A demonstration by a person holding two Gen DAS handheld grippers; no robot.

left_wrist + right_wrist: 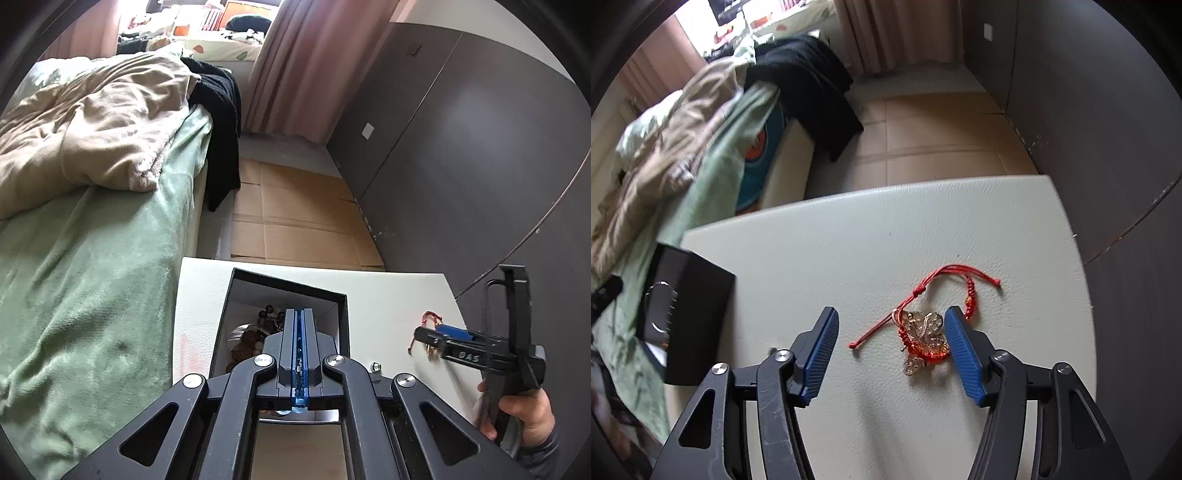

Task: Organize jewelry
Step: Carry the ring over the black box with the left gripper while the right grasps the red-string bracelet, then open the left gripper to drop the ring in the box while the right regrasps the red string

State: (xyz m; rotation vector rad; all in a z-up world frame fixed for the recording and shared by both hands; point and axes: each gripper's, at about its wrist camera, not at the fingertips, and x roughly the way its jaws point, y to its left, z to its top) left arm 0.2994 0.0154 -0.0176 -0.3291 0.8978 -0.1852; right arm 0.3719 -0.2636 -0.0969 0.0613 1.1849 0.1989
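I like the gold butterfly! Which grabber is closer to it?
Right. The right gripper is open with the butterfly between its fingers, near the right one. The left gripper is shut over the black box, off to the side.

L gripper (300,325): blue pads pressed together, pointing fwd and down. R gripper (890,343): jaws spread wide, angled down, low. In the left wrist view, the person's R hand (524,410) wraps its handle from below, fingers curled round the grip.
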